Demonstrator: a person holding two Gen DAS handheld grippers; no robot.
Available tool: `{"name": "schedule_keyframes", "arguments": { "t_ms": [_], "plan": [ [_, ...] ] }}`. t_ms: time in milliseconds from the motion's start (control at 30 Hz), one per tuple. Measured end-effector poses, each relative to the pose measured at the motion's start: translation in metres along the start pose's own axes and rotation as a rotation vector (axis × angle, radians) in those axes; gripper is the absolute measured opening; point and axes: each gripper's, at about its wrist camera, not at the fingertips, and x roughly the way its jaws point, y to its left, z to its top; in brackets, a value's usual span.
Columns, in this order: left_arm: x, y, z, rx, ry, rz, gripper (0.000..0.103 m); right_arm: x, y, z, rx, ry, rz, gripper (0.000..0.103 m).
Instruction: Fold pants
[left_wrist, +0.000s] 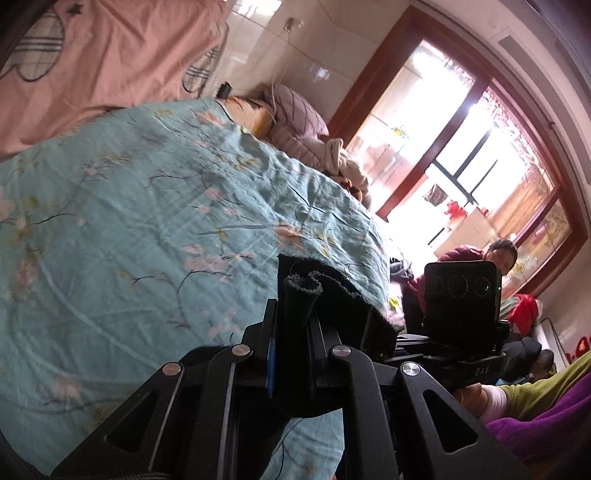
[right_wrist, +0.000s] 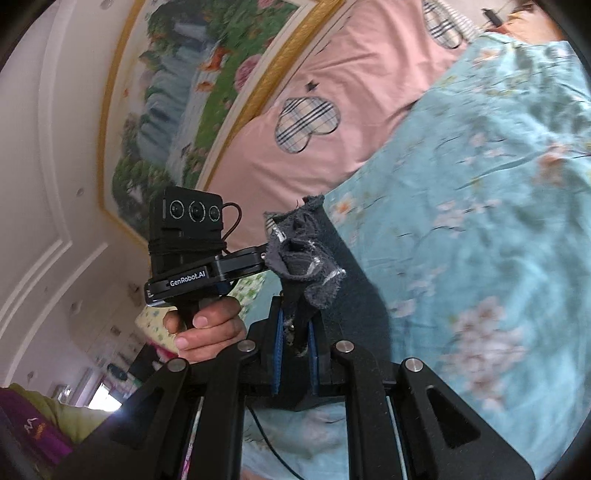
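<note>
My left gripper (left_wrist: 293, 332) is clenched on a frayed dark edge of the pants (left_wrist: 325, 291); the cloth bunches up between the jaws and drapes off to the right. My right gripper (right_wrist: 295, 332) is likewise clamped on a ragged grey-blue edge of the pants (right_wrist: 303, 254), with dark cloth hanging down past the jaws on the right side. Both edges are lifted clear above the bed.

Surroundings: teal floral bedspread (left_wrist: 147, 206) spreads wide beneath and ahead in both views. Pink quilt (right_wrist: 317, 122) with plaid heart patches lies along the far side of the bed, touching the bedspread. A mauve pillow (left_wrist: 291, 114) and a crumpled beige cloth (left_wrist: 343, 162) sit near the bed's far end. Framed landscape painting (right_wrist: 192, 92) hangs on the wall behind the pink quilt.

From the left wrist view, the other gripper's camera block (left_wrist: 461, 291) sits just beside the held cloth and hides part of a seated person (left_wrist: 498, 254) by the bright window (left_wrist: 461, 147). My left hand (right_wrist: 207, 328) shows in the right wrist view, wrapped round its handle.
</note>
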Motion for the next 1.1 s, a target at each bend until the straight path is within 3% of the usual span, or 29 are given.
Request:
{"name": "schedule_keyframes", "arguments": {
  "t_ms": [267,500,1100],
  "plan": [
    [-0.044,0.024,-0.036,-0.068,-0.067,0.044,0.011,0.048,0.018,-0.013,-0.025,0.111,0.072,0.013],
    [-0.066,0.047,-0.067,-0.141,-0.092,0.075,0.011,0.083,0.024,-0.027,-0.048,0.201,0.073,0.013],
    [-0.06,0.11,-0.134,-0.345,-0.09,0.073,0.008,0.141,0.013,-0.062,-0.072,0.376,-0.018,0.014]
  ]
}}
